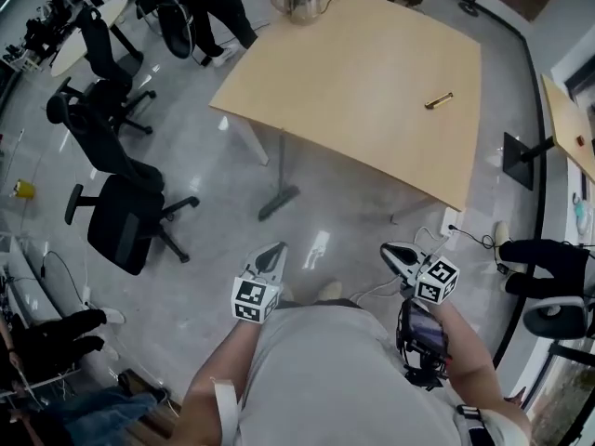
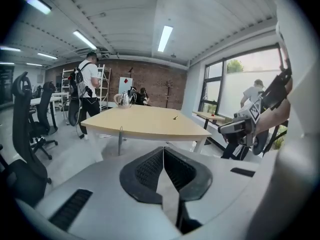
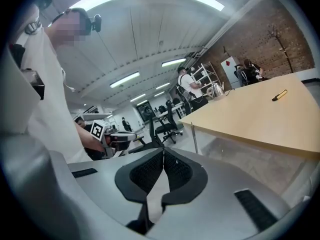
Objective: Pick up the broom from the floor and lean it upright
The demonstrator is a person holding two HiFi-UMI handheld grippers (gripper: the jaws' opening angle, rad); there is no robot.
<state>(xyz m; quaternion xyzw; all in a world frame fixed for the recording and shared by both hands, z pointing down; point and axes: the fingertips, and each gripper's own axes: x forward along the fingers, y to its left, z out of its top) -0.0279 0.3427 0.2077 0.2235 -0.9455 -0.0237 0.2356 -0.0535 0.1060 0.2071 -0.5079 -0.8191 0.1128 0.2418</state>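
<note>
Tongs fully closed and empty: left tongs, right tongs.

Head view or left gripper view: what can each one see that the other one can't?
Only the head view shows the marker cube on the left hand-held gripper, and the person's left arm. Only the left gripper view shows the ceiling lights, the window and the brick wall. Both show the table, the kettle and the right hand-held gripper.
</note>
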